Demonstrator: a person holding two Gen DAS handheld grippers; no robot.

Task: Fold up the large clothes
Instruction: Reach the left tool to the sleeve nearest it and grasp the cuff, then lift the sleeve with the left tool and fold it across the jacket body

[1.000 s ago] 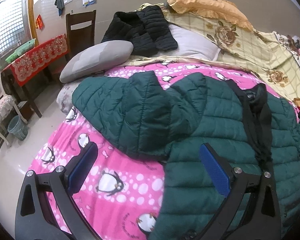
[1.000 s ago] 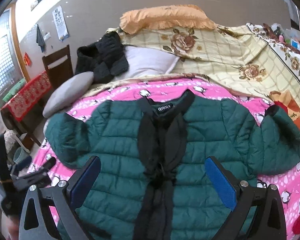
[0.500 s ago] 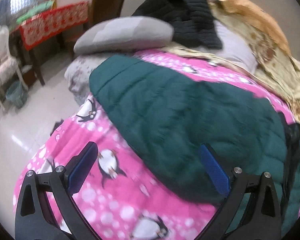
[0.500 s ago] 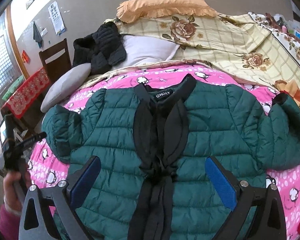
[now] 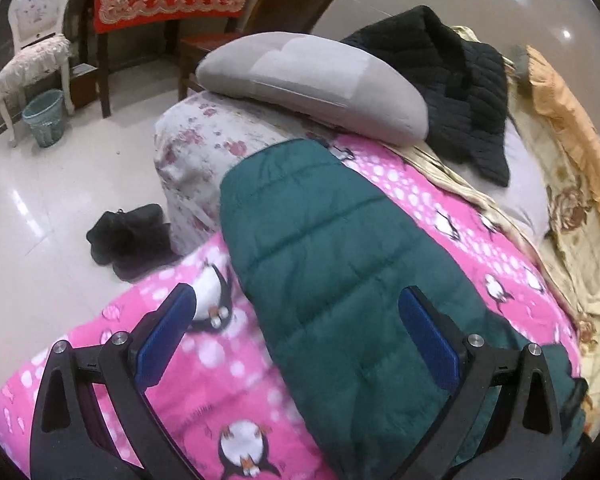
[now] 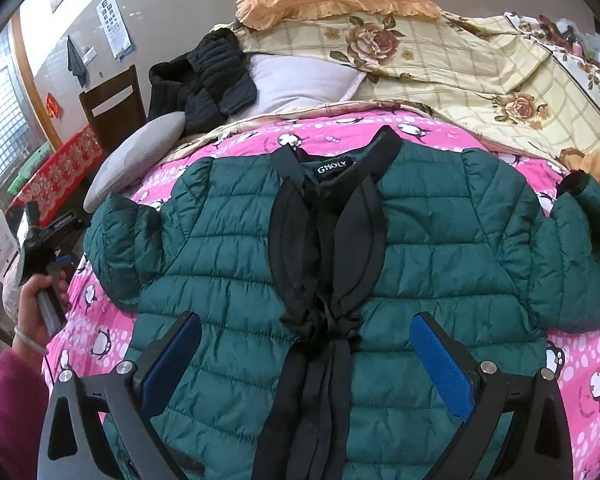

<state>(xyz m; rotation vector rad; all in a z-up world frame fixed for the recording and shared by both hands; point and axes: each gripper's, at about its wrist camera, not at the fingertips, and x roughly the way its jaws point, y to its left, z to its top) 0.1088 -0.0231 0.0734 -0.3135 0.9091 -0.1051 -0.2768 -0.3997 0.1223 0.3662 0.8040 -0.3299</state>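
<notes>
Sleeve fabric of the green puffer jacket (image 5: 332, 280) runs out ahead of the left gripper (image 5: 296, 328) in its own view, lying flat on the pink penguin blanket (image 5: 204, 364) and passing between the two blue pads, which stand wide apart and released, clasping nothing. Beyond the sleeve's end sits a grey pillow (image 5: 312, 80), with a black quilted garment (image 5: 460, 80) to its right; off to the gripper's left, down on the floor, lie dark shoes (image 5: 128, 236), and farther back a white chair (image 5: 36, 40) and a green bin (image 5: 46, 122). From the right wrist view, the right gripper (image 6: 306, 364) hangs over the jacket's lower front, its jaws likewise spread and empty. The jacket is laid face up across the bed, black collar ties (image 6: 324, 272) running down the middle straight ahead between the pads, both sleeves bent at the sides. Far to that gripper's left, a hand (image 6: 36, 304) in a magenta sleeve (image 6: 8, 412) grips the left tool's handle beside the bed.
</notes>
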